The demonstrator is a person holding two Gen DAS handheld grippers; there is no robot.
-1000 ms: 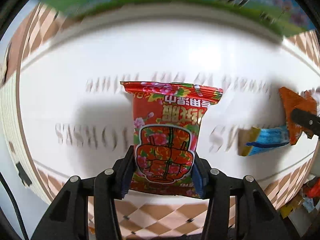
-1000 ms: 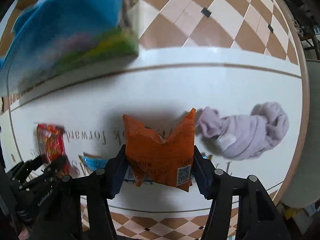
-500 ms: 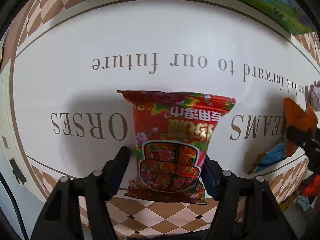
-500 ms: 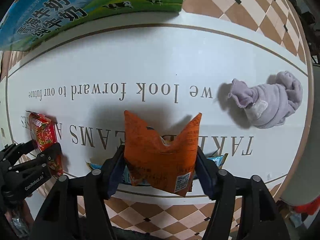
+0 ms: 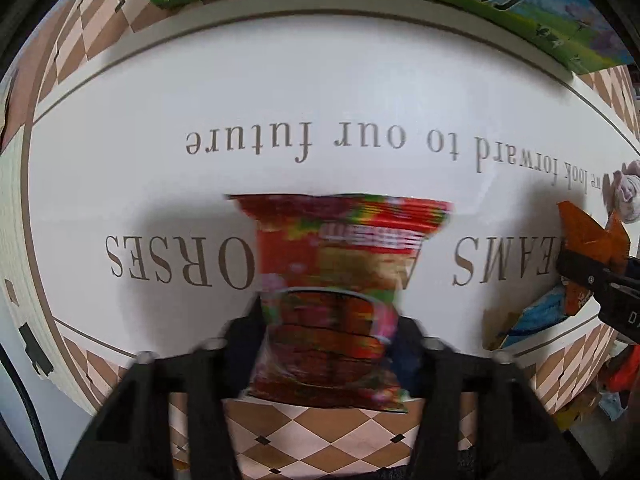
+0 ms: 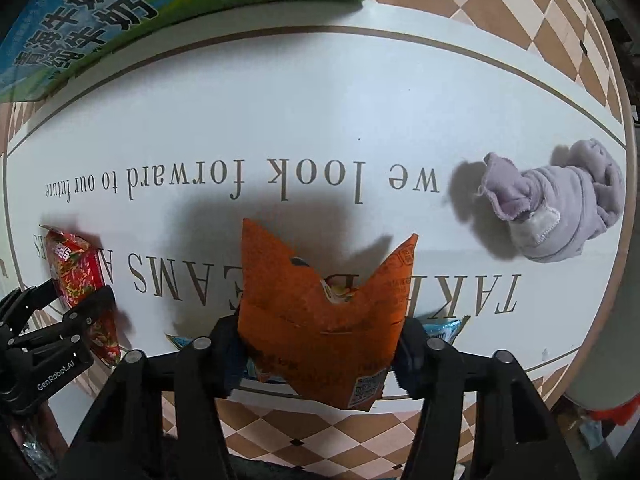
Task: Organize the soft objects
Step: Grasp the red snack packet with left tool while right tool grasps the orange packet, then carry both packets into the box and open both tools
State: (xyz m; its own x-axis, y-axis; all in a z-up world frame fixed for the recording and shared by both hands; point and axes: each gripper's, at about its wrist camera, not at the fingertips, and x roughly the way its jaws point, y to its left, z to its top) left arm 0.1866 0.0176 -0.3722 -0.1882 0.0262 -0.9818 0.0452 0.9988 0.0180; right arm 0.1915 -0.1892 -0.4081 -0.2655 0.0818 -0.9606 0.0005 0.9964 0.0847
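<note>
My left gripper (image 5: pixel 328 344) is shut on a red floral packet (image 5: pixel 340 280) and holds it over the near edge of the white table (image 5: pixel 320 80); the packet is blurred. It also shows in the right wrist view (image 6: pixel 76 276). My right gripper (image 6: pixel 320 344) is shut on an orange packet (image 6: pixel 320 320) with a notched top, above a blue packet (image 6: pixel 444 328) lying on the table. The orange packet (image 5: pixel 592 244) and the blue packet (image 5: pixel 536 316) also show at the right of the left wrist view. A lilac sock bundle (image 6: pixel 560 208) lies at the table's right.
A blue and green milk carton box (image 6: pixel 120 20) stands at the table's far side, also in the left wrist view (image 5: pixel 520 8). The table carries printed lettering. A checkered floor (image 6: pixel 304 432) lies below the near edge.
Both grippers have pulled back toward the table's near edge with their packets. The left gripper loosened half a second ago and is closed on the red packet again, which is now moving.
</note>
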